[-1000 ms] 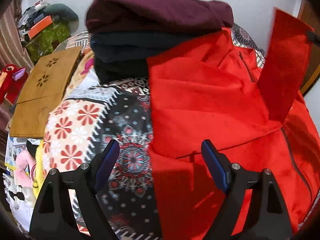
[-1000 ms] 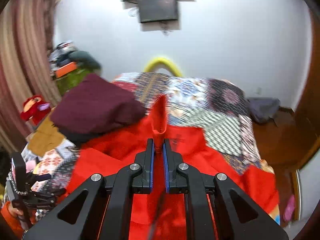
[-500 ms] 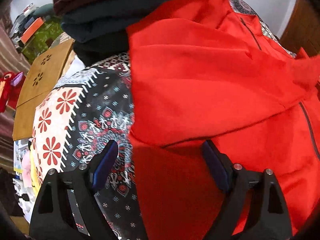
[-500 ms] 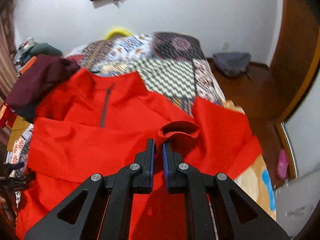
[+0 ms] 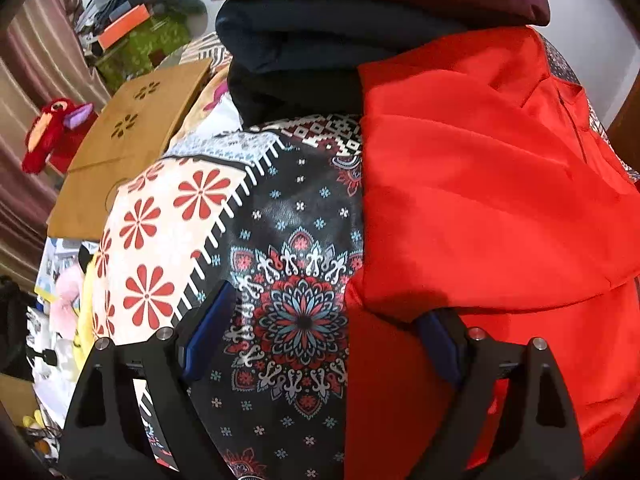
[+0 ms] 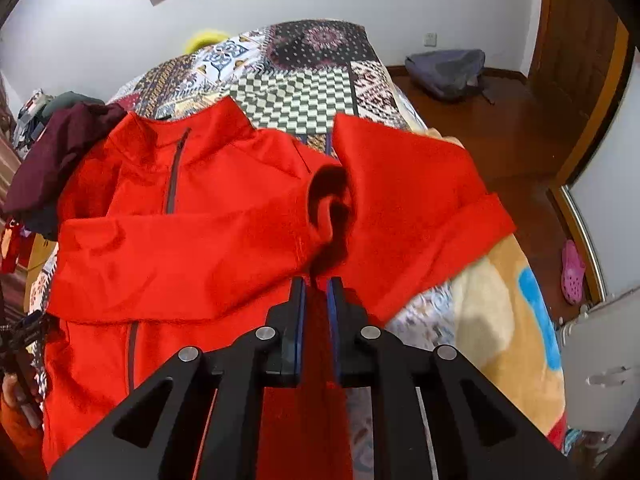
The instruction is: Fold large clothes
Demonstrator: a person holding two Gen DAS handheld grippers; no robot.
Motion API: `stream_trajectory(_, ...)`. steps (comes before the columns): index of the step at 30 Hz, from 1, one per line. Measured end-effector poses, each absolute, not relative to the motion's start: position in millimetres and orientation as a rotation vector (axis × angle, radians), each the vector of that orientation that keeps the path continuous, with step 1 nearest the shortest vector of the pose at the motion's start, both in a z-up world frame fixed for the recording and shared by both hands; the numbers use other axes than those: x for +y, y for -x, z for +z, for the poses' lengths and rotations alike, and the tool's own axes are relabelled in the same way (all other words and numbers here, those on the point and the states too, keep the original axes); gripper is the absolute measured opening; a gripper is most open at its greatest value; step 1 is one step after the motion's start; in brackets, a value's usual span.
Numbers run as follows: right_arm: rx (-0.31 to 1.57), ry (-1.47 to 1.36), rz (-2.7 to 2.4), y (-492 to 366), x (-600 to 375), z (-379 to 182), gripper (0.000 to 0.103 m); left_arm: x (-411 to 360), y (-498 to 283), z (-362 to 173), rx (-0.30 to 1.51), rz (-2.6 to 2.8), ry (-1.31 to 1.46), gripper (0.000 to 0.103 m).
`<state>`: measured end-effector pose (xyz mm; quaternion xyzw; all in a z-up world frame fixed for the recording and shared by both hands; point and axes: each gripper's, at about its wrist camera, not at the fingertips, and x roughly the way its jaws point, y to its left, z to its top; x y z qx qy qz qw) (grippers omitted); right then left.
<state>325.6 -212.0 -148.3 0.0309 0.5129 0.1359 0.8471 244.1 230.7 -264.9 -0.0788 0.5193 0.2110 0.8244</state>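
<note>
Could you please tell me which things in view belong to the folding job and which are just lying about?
Job: red jacket; right gripper, shut on its sleeve; left gripper, open.

Lying about: folded clothes stack; patchwork bedspread; grey backpack; red plush toy; pink shoe.

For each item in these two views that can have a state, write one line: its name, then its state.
Red jacket: spread on the bed, one sleeve folded across its front.
Neck zip: closed.
Stacked clothes: folded, piled.
Left gripper: open, empty.
Right gripper: shut on the sleeve cuff.
</note>
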Motion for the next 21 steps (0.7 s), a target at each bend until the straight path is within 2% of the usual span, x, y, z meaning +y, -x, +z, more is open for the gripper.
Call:
stream_trajectory(9,1.049,-0.09,0.284,-314,-228,-127,0.022,203,-236,-250,1.108,0.364,0.111,0.087)
stream_trajectory(14,0.97,-0.166,0.237,-317,-250,-104,0.048,176,-241,-218,1.044,0.298,0.078,0.087)
stream_trajectory(21,0.951,-0.282,0.196,-331,-289,-95,0.052,141,-268,-177,0.942,0.184,0.062,0.087)
